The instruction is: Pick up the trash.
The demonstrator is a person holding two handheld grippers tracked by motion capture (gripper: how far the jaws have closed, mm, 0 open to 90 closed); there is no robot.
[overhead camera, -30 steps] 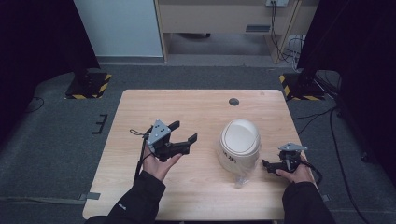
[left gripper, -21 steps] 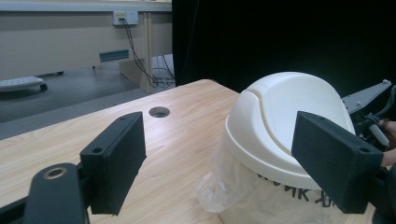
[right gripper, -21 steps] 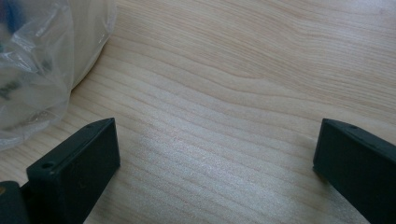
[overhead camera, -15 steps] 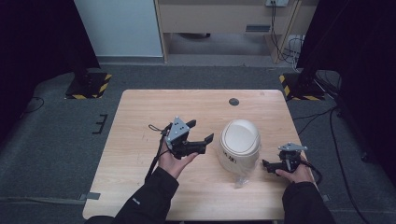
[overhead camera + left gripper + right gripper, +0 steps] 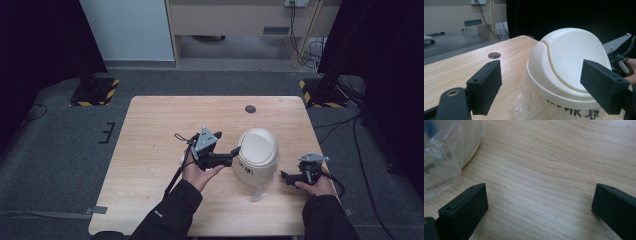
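Black writing on the cream domed bin mid-table is too cut off to read, clear bag underneath, my left gripper open beside it, right gripper open too.

I see bare wood ahead of my left gripper only up to the white domed bin, which blocks its path; my right gripper has open table between its spread jaws, crinkled plastic liner crowding one side
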